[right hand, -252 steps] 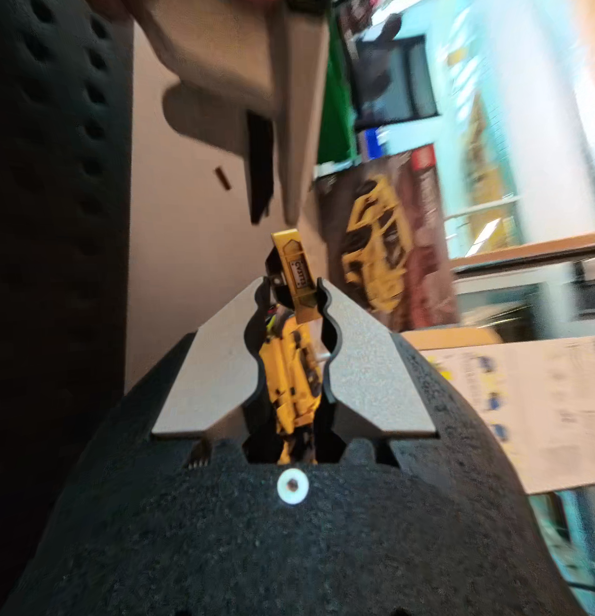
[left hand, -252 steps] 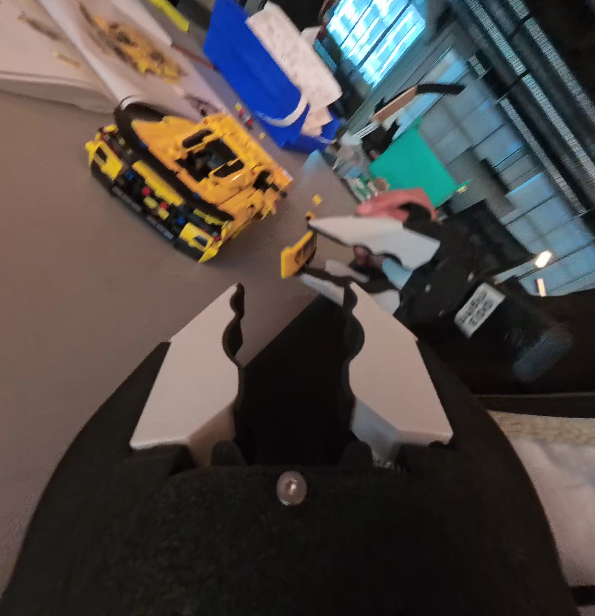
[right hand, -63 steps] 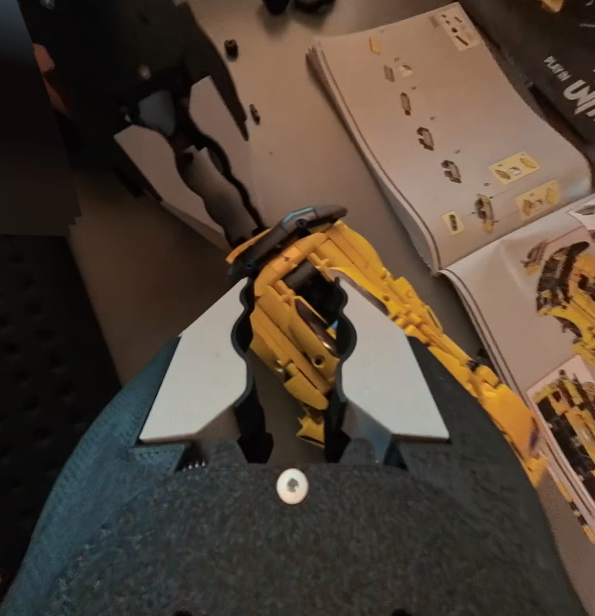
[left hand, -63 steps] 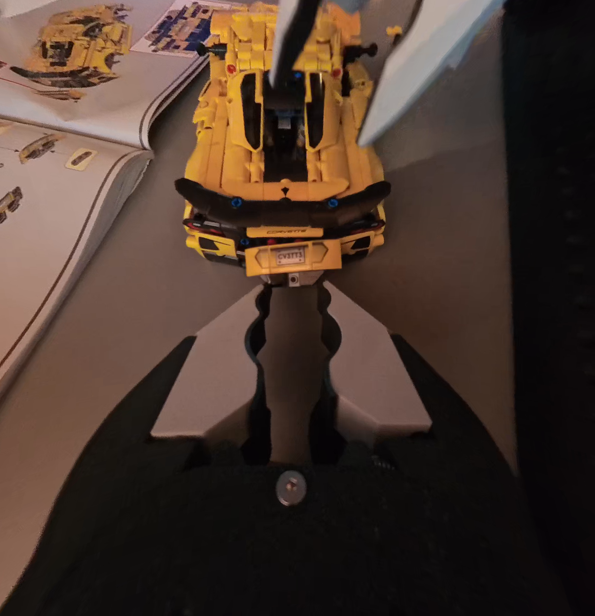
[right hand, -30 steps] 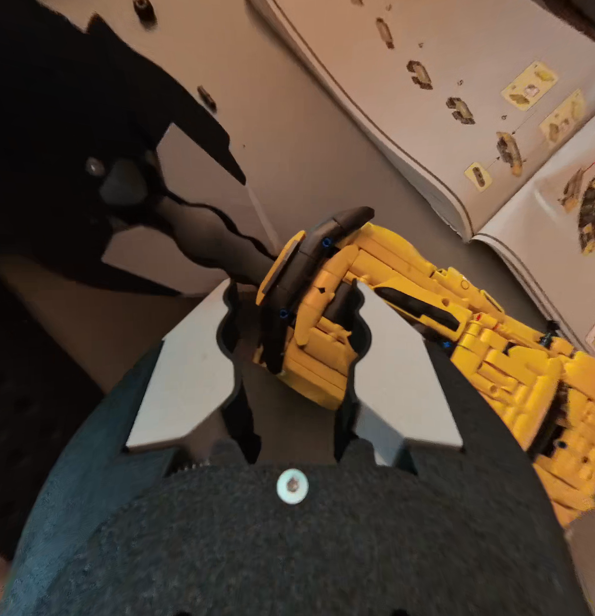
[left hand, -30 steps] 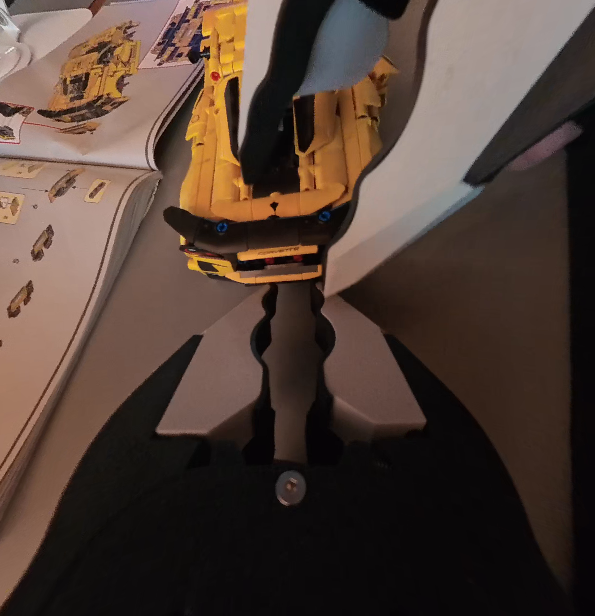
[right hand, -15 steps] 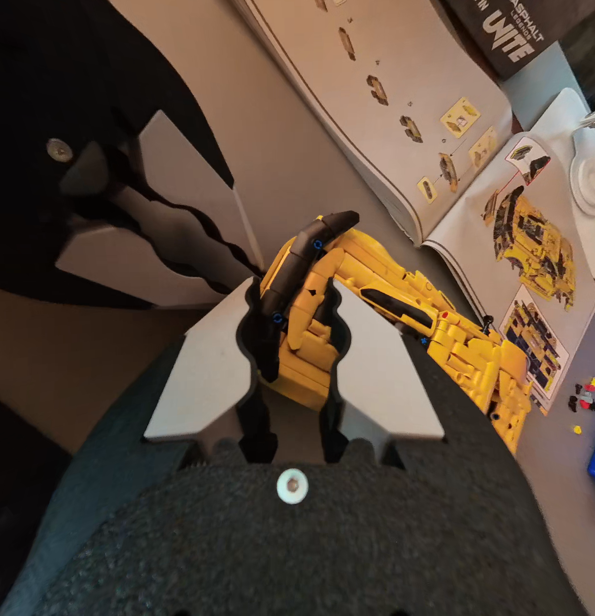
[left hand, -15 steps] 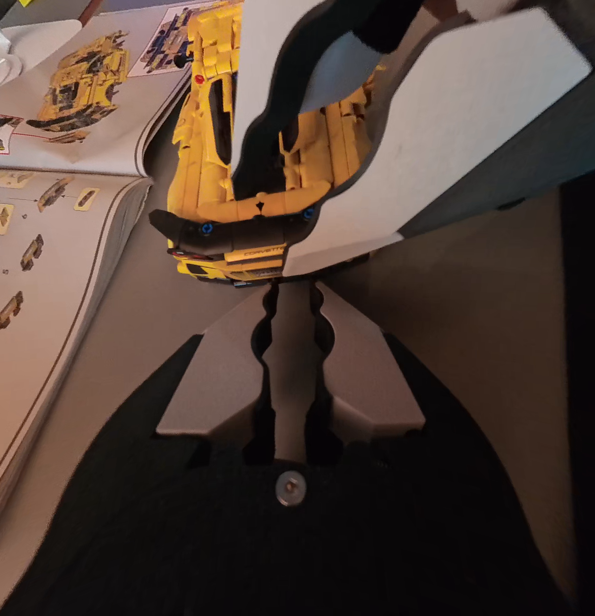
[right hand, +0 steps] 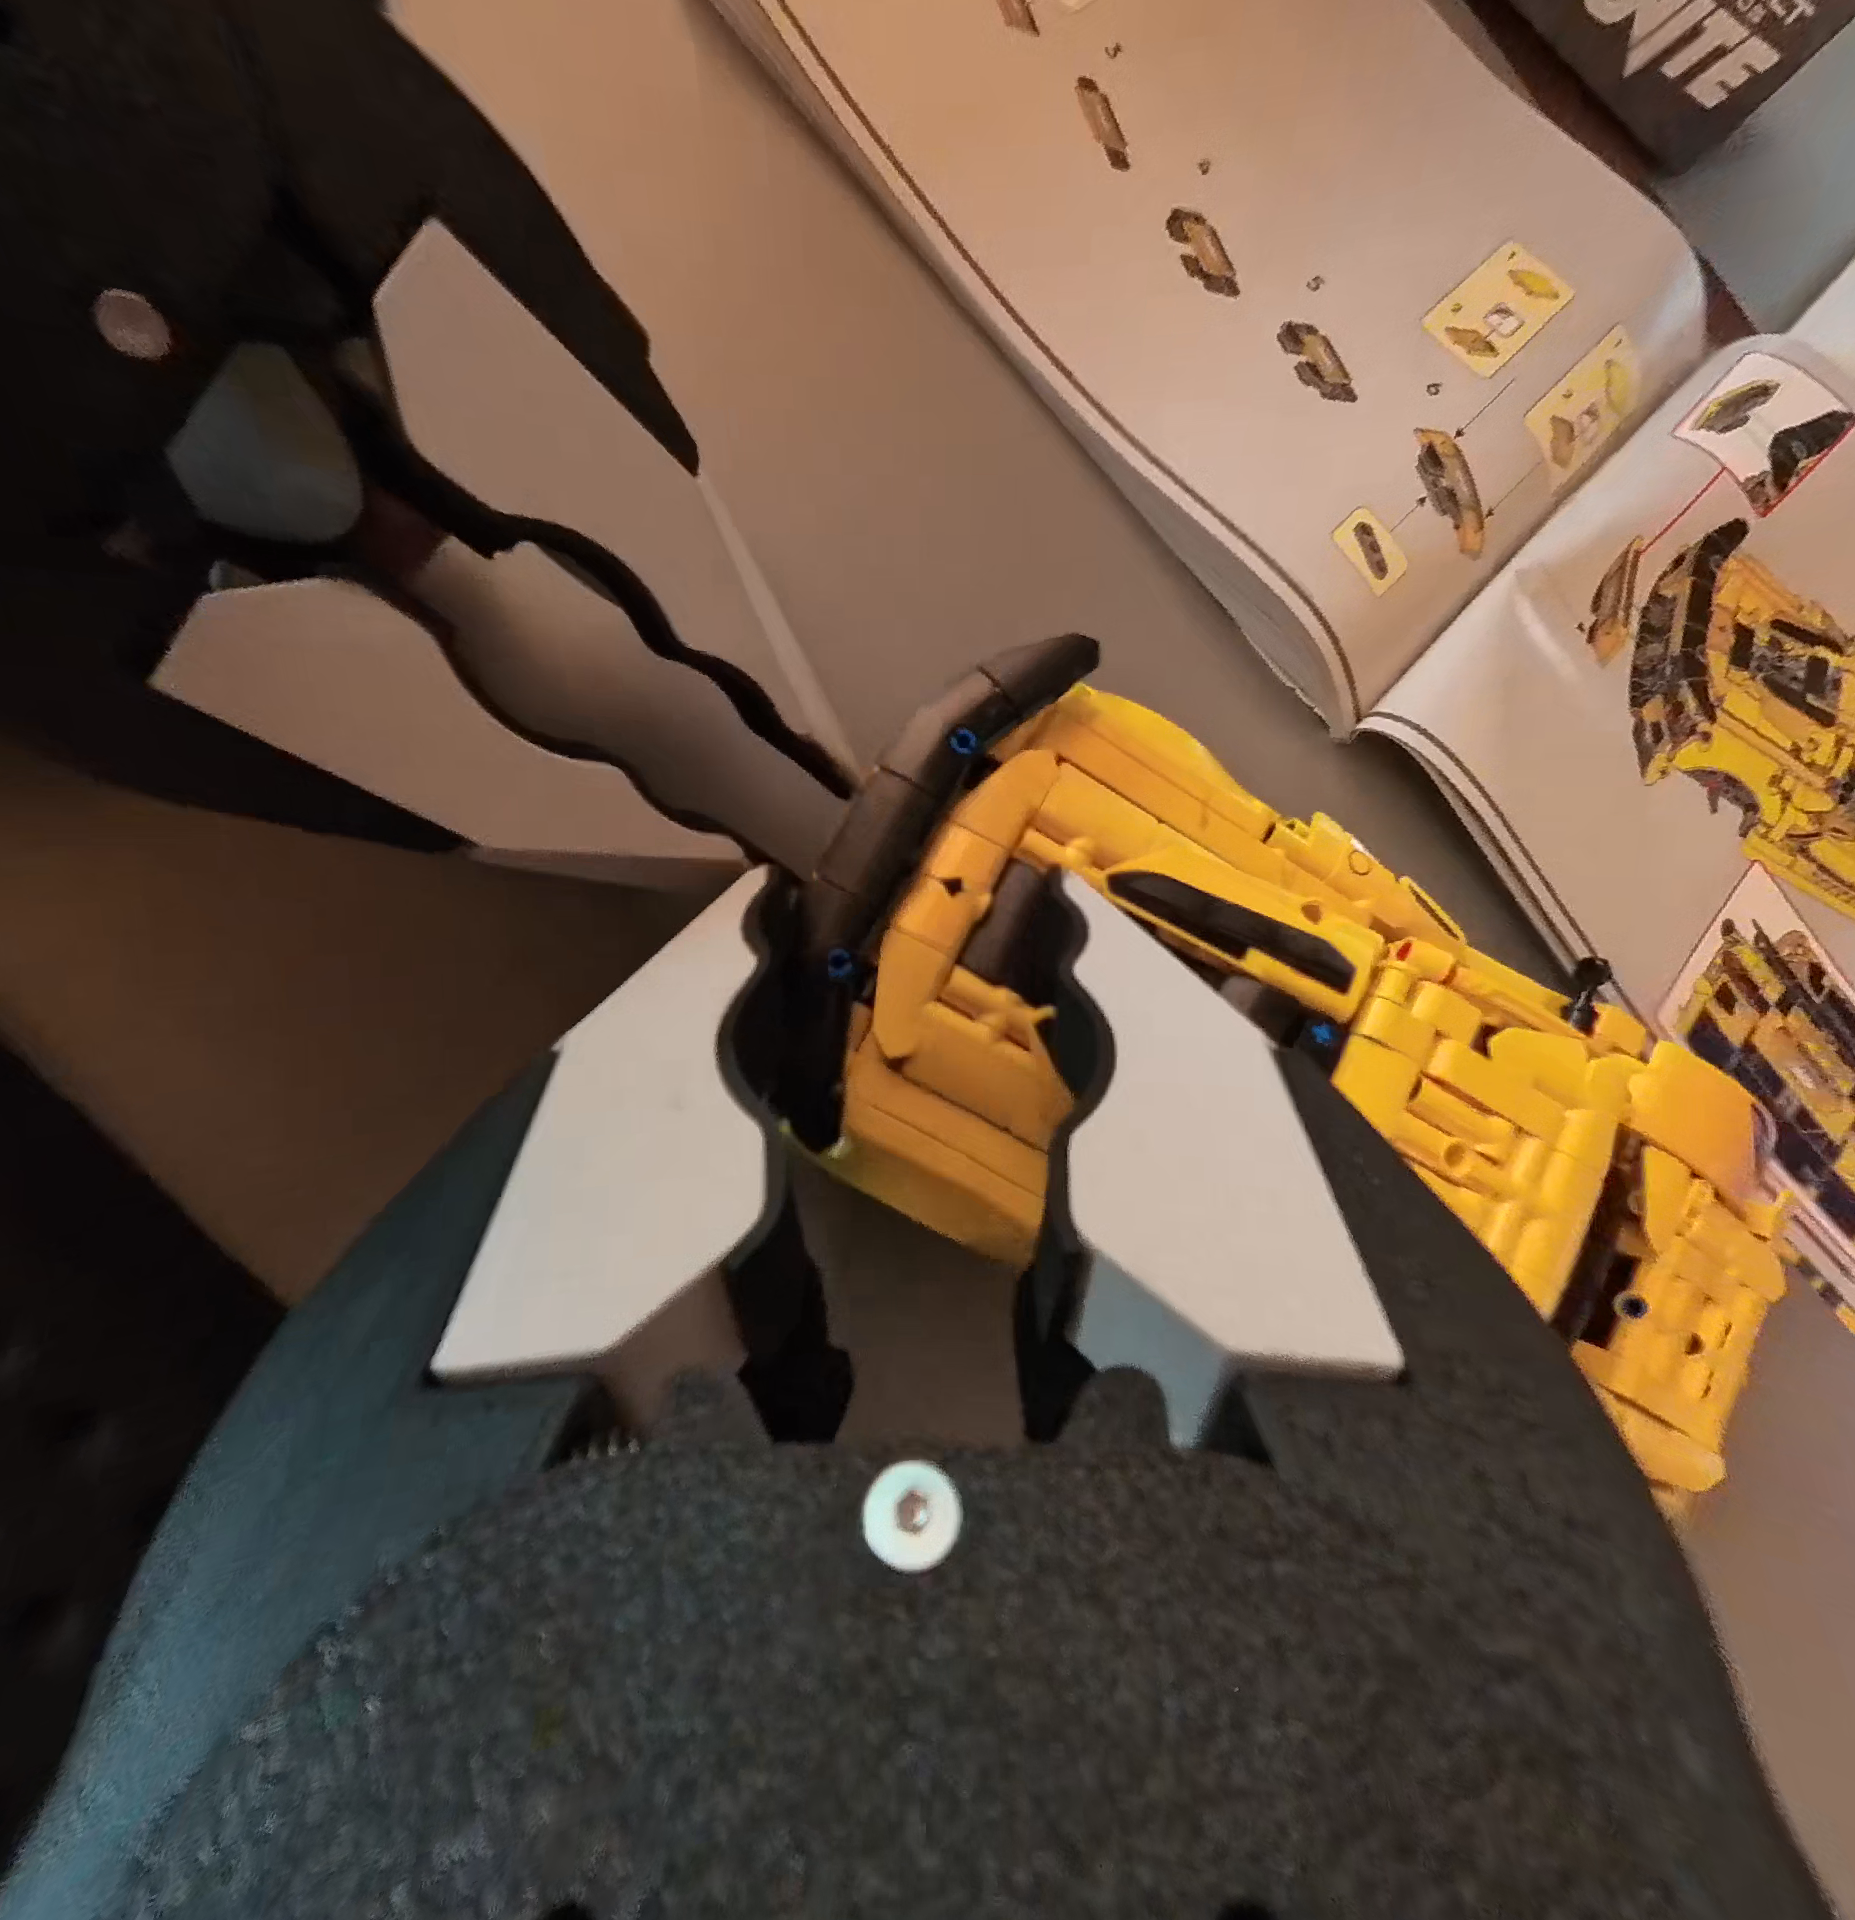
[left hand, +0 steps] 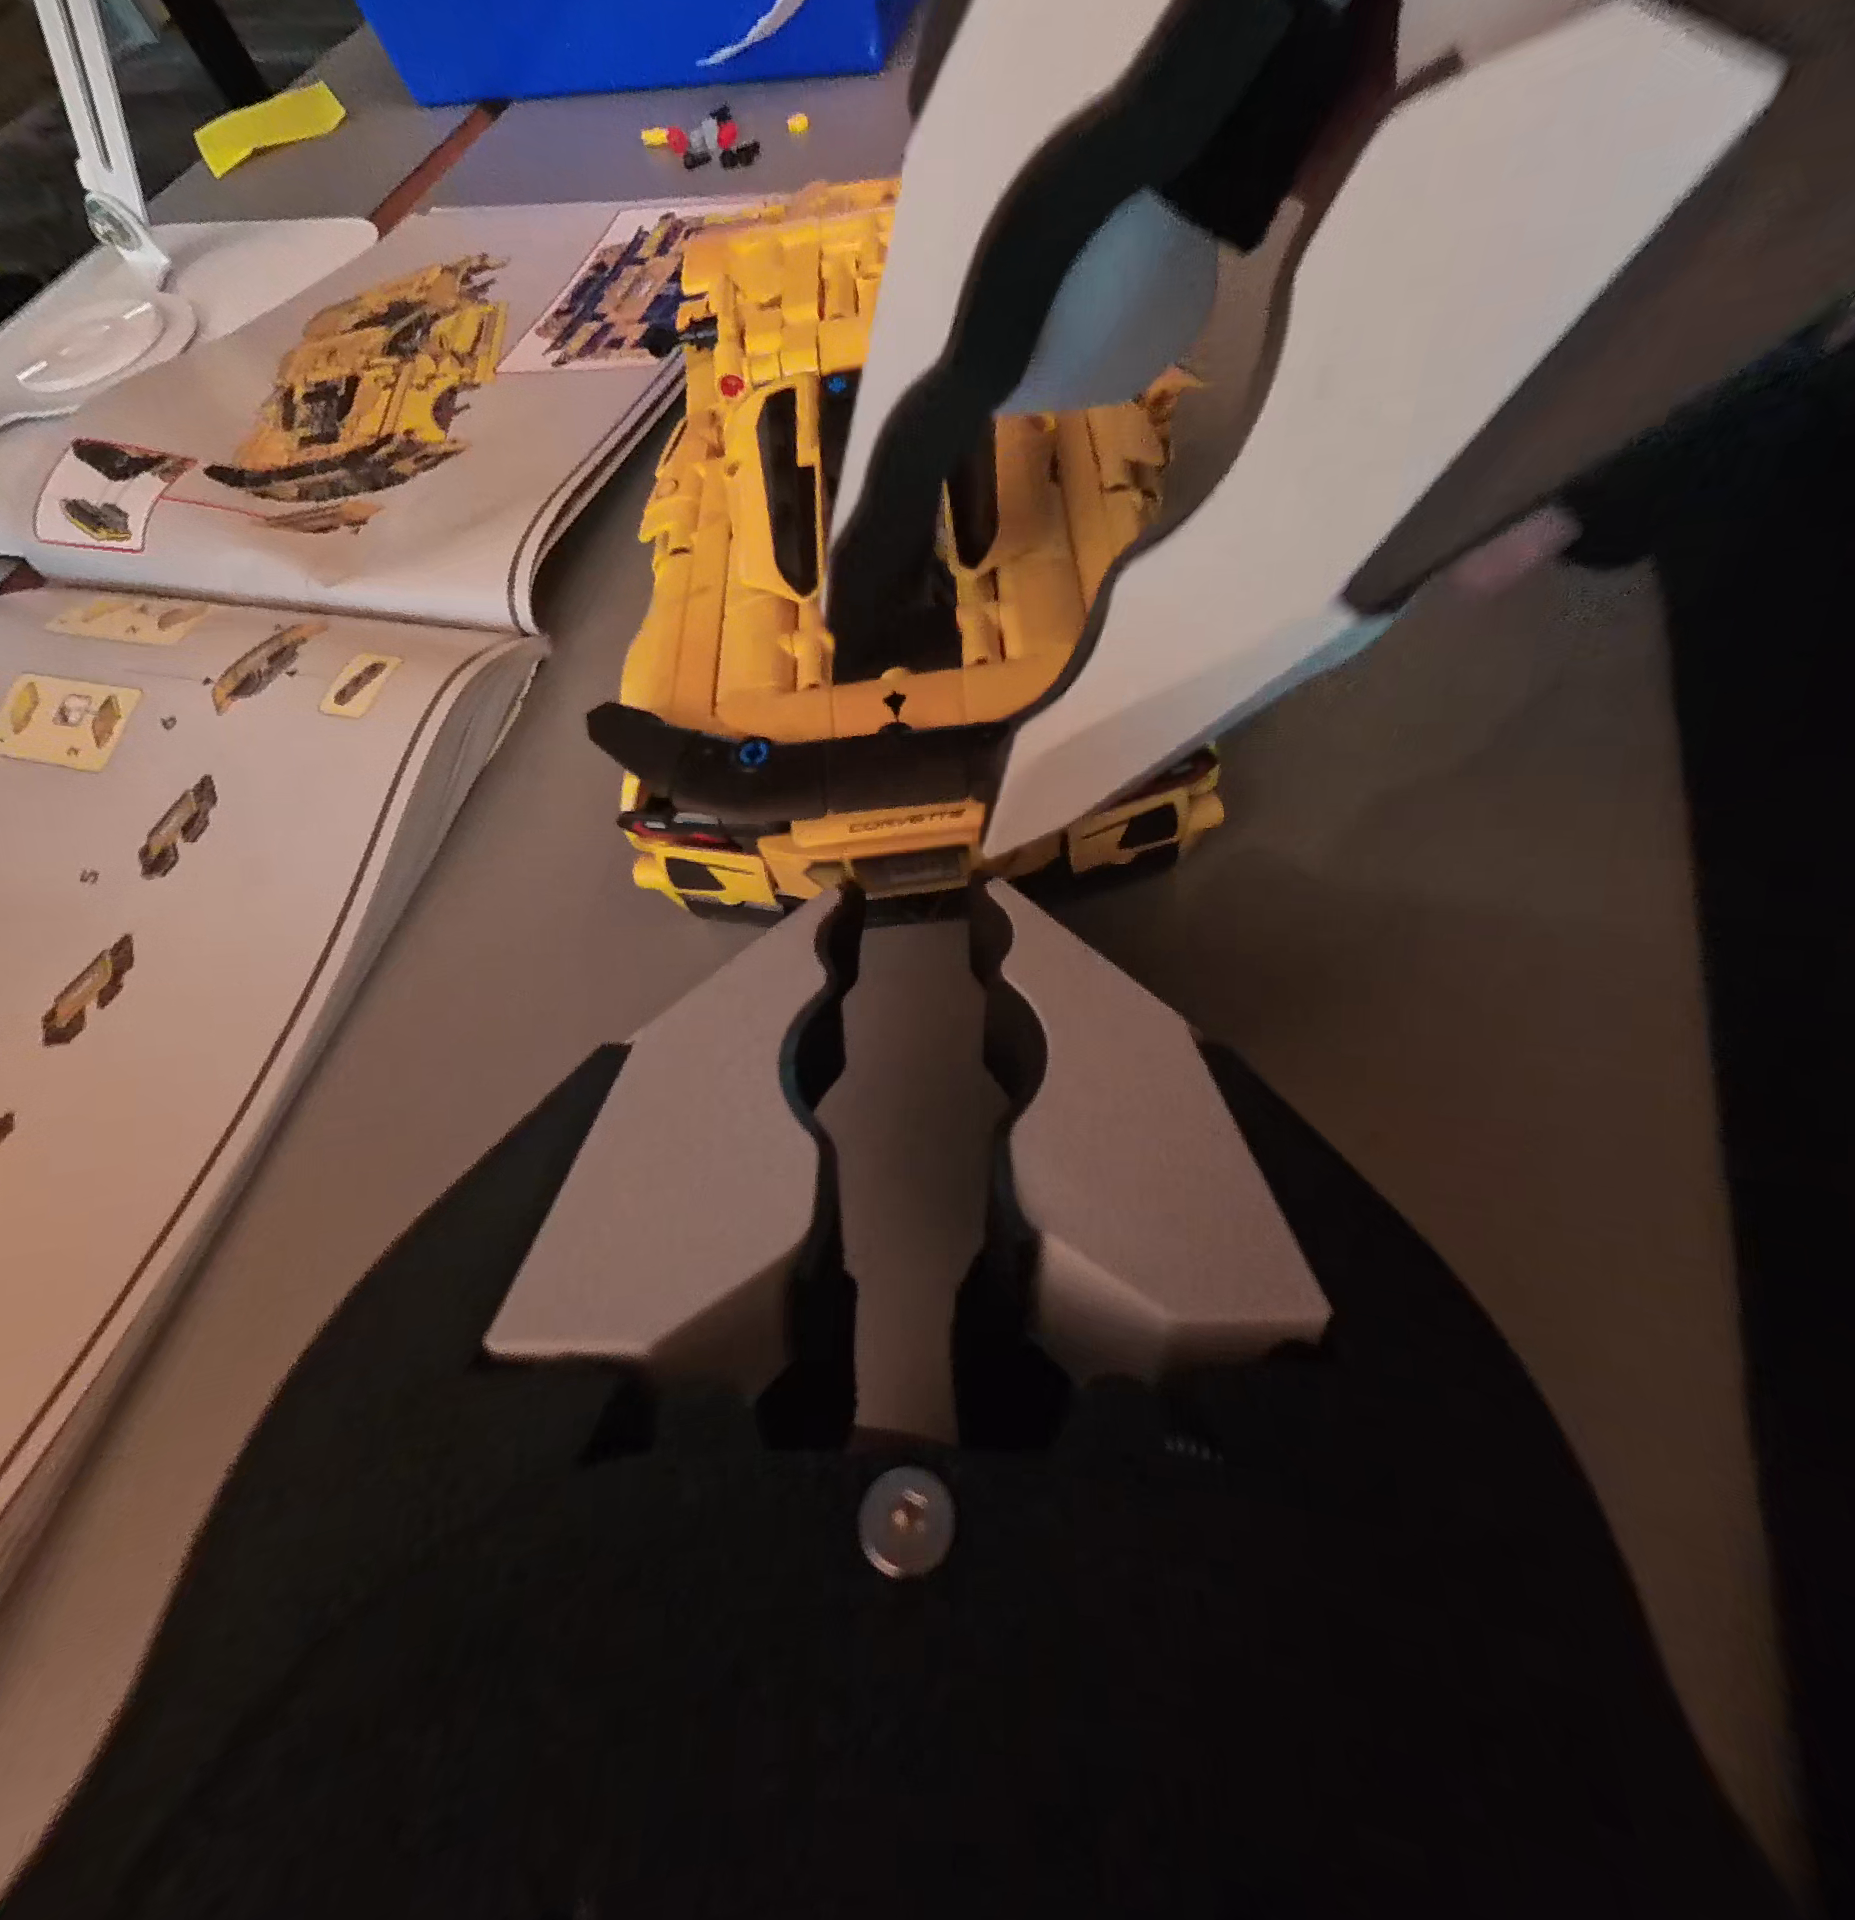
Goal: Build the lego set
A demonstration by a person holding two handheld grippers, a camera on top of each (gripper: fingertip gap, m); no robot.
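Grey table [left hand: 1370, 1039] fills both views, and it is bare to the right of the car and on the near side by the left tongs. On the left an open booklet [left hand: 227, 831] lies close beside the car, so there is little room that way.

Left tongs [left hand: 907, 914] sit low and level, pointing straight at the back of the yellow lego car [left hand: 757, 582]. Their two grey tips are a little apart with nothing between them, and they stop just short of the car's back end, right below its black wing [left hand: 788, 764]. In the right wrist view the left tongs [right hand: 819, 790] reach in from the far left, with their tips at the back of the wing [right hand: 902, 800].

Right tongs [right hand: 912, 904] come down from above, tilted, over the rear of the car [right hand: 1474, 1081]. They are spread wide. The back corner of the car sits in the gap between the two fingers. I cannot tell if the fingers press on it. In the left wrist view the right tongs [left hand: 918, 665] hang over the car's roof, one finger pointing into the dark middle slot and the other down past the right back corner.

Farther off, past the front of the car, a few small loose pieces [left hand: 710, 135] lie on the table, then a blue bin [left hand: 632, 42]. A white stand [left hand: 102, 260] sits at the far left, next to a yellow bit of paper [left hand: 268, 130]. A dark box [right hand: 1671, 62] lies beyond the booklet [right hand: 1266, 312].
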